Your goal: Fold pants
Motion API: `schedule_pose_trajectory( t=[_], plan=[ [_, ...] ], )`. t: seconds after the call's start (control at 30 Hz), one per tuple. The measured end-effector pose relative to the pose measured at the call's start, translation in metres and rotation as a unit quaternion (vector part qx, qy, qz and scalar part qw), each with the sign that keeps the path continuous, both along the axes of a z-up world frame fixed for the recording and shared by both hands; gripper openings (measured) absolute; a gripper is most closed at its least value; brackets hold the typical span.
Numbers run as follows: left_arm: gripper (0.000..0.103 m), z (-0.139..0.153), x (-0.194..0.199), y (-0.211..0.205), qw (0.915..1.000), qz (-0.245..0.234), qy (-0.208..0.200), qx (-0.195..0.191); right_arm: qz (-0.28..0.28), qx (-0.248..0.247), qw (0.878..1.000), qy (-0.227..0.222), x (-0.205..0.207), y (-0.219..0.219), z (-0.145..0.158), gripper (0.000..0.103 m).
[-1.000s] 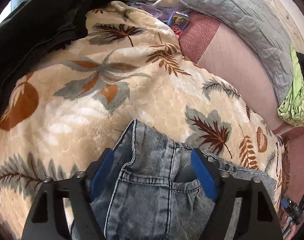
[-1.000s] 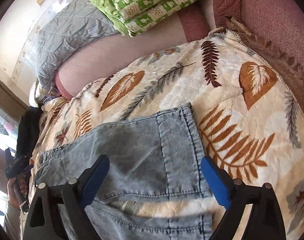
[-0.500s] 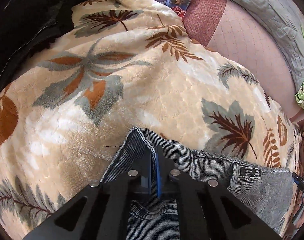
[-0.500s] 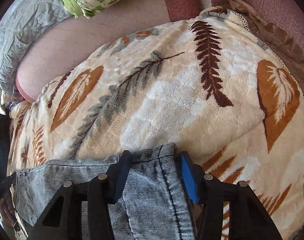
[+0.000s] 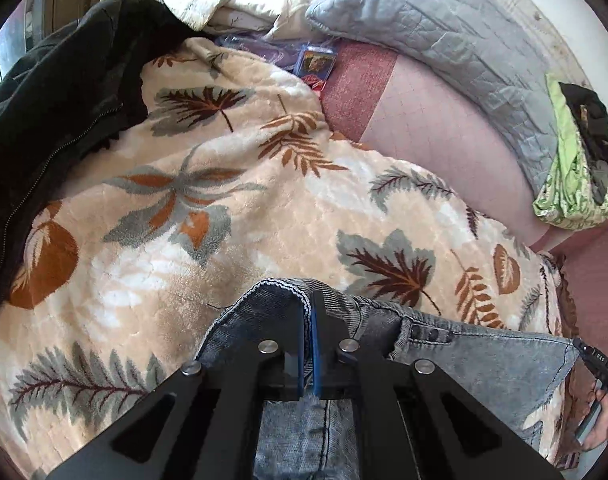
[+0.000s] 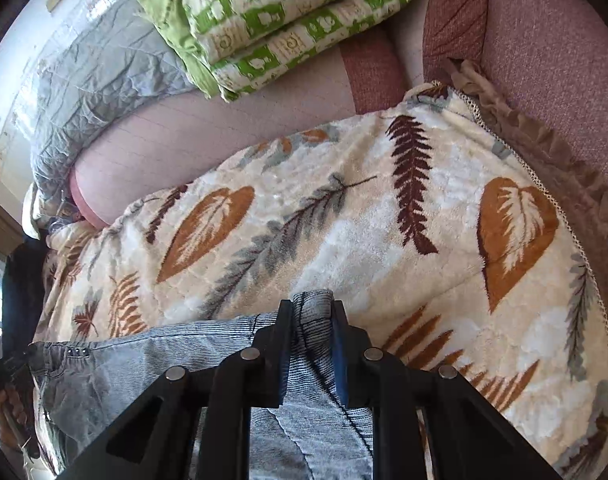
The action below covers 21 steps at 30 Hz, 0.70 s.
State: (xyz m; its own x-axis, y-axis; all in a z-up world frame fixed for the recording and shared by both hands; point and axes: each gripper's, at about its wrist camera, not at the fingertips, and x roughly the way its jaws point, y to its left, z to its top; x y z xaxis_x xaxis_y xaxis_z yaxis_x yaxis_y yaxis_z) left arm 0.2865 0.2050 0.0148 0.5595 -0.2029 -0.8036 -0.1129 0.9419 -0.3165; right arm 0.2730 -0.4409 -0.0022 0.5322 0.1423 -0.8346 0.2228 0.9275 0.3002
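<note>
Grey-blue denim pants lie on a cream blanket with a leaf print. My left gripper is shut on the pants' waistband corner, which bunches over the fingers. My right gripper is shut on the other end of the waistband, with denim pinched between the blue pads. The pants stretch leftward between both grippers, lifted a little off the blanket. The legs are hidden below the grippers.
A black jacket lies at the blanket's left edge. A grey quilt and a green-and-white folded quilt rest against the pink sofa back. A small colourful packet lies near the pillows.
Both grippers have closed on the waistband: they were open a second ago, the left shut first, then the right. The held denim has risen a little and the view has pulled back.
</note>
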Motion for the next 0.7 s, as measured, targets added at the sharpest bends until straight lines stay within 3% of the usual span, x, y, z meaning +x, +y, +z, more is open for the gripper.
schedule_pose_trajectory(
  t=[0.23,0.4,0.53,0.63,0.7],
  plan=[
    [0.002,0.062,-0.096,0.008,0.9962,-0.033,-0.077,-0.023,0.011,0.026,0.997,-0.074,-0.088,-0.005,0.064,0.019],
    [0.003,0.066,-0.193,0.023,0.9926,-0.059,-0.1,-0.037,0.029,0.049,0.994,-0.096,-0.182,-0.01,0.064,0.019],
    [0.004,0.017,-0.251,0.039,0.995,-0.073,-0.051,-0.045,0.055,0.081,0.994,-0.054,-0.258,-0.003,0.017,0.019],
    [0.008,-0.033,-0.269,0.05,0.9966,-0.068,0.033,-0.033,0.076,0.091,0.993,0.022,-0.294,0.005,-0.036,0.023],
    [0.012,-0.047,-0.275,0.053,0.9969,-0.048,0.063,0.009,0.071,0.104,0.99,0.065,-0.307,0.005,-0.059,0.042]
  ],
)
